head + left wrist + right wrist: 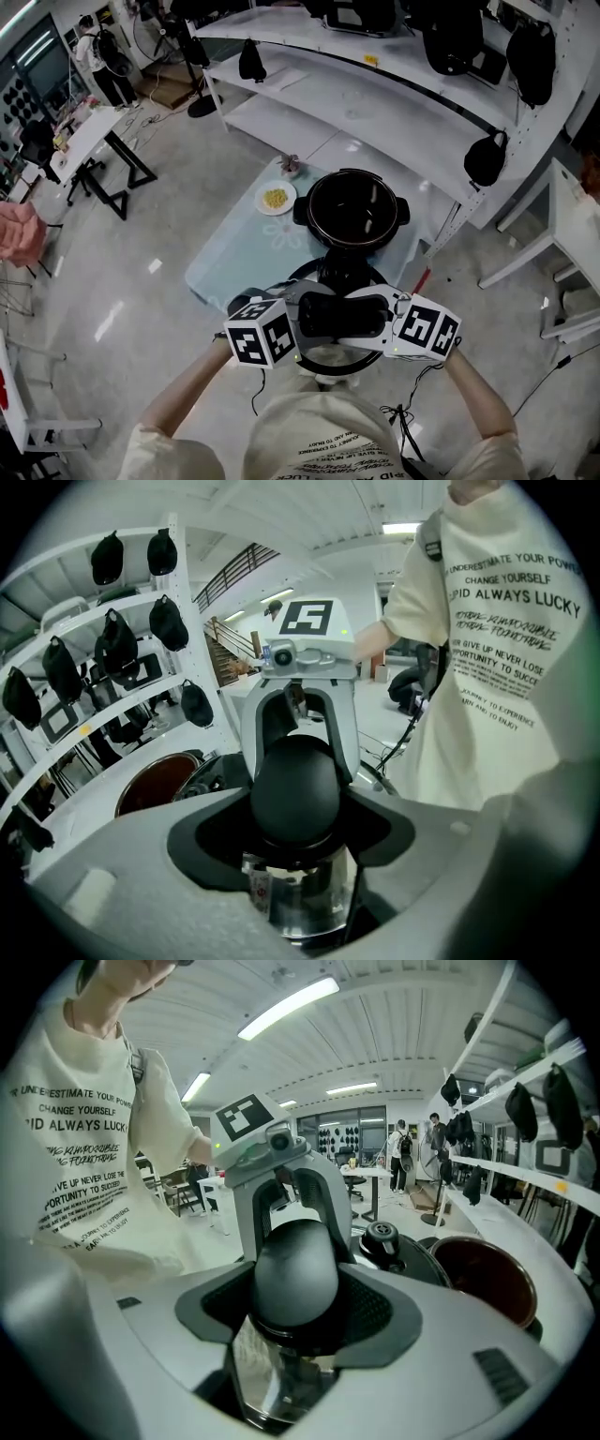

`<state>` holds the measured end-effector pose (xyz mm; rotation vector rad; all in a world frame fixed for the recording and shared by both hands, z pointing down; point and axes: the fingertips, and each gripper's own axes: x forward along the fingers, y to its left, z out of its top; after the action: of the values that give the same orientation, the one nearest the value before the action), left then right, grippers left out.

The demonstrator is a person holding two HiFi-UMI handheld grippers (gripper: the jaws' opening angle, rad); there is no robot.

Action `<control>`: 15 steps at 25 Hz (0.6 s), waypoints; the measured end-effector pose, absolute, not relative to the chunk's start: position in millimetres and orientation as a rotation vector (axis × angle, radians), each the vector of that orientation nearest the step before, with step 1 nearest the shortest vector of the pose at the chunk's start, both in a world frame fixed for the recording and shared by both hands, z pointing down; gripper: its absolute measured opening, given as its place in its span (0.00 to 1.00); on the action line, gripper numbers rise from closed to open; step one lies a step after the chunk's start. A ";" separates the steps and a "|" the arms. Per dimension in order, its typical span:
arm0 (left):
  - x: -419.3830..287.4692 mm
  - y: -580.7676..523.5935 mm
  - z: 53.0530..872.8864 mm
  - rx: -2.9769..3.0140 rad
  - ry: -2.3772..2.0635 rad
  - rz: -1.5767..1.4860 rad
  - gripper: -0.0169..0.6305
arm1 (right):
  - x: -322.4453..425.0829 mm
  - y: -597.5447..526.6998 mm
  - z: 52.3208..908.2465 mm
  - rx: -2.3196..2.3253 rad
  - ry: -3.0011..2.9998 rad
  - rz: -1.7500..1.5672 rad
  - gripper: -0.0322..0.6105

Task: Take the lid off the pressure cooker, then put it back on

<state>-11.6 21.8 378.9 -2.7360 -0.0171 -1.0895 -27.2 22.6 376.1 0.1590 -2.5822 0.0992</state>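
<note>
**Lid held clear of the open cooker**

Both tools pinch the lid's black handle (342, 315) from opposite ends. The left gripper (307, 312) clamps one rounded end and the right gripper (377, 317) the other. The lid (328, 358) hangs at lower centre of the head view, apart from the open pressure cooker (305, 214). The cooker stands at frame centre on the pale blue table (234, 267), near a small plate (263, 200).
</note>
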 end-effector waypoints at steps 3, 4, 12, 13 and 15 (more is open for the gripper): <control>-9.0 15.0 372.6 -2.721 -0.013 -1.083 0.45 | -24.0 15.2 370.6 0.166 -2.585 0.070 0.48; -8.3 12.2 370.8 -2.716 -0.012 -1.080 0.45 | -23.2 12.2 369.0 0.170 -2.585 0.061 0.48; -7.5 -13.7 362.0 -2.697 -0.031 -1.073 0.45 | -22.6 -13.9 360.1 0.200 -2.587 0.051 0.48; -7.9 -18.4 361.3 -2.694 -0.038 -1.073 0.45 | -23.0 -18.5 359.3 0.207 -2.587 0.054 0.48; -9.2 -28.6 359.2 -2.693 -0.058 -1.071 0.45 | -24.3 -29.3 357.3 0.221 -2.589 0.060 0.48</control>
<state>-9.2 -28.6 359.2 -2.6931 -0.0584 -1.0710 -24.3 -29.3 357.3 0.2207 -2.5887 0.0596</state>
